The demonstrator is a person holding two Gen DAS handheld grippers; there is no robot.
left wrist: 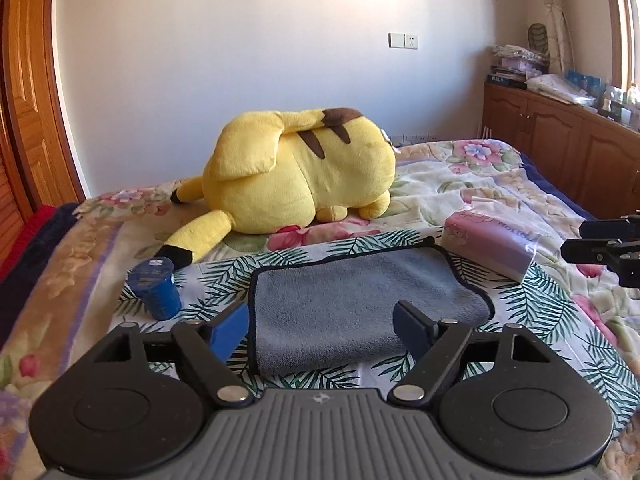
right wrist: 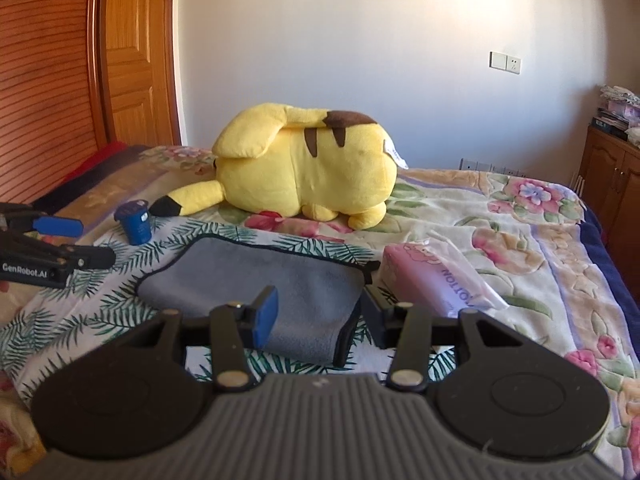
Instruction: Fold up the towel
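We found the gray towel (left wrist: 360,304) lying on the leaf-print cloth (left wrist: 540,300) spread over the bed (right wrist: 520,216), already doubled over at least once: its near edge was a rounded fold, its dark-trimmed edges ran along the far side, and it sat as a thick, fairly neat rectangle. Our left gripper (left wrist: 324,326) hovered just over the near edge with its fingers spread wide and holding nothing, and our right gripper (right wrist: 320,316) hung over the towel's right near corner, its fingers likewise apart and empty. We judged the task well along, perhaps finished; whether one more fold was intended we could not tell, and the right end looked slightly uneven, so a last fold or a little squaring up may have remained. A blue cup (left wrist: 156,290) stood just left of the towel, a pink packet (right wrist: 428,280) lay to its right, and a yellow plush toy (left wrist: 304,168) rested farther back on the bed.
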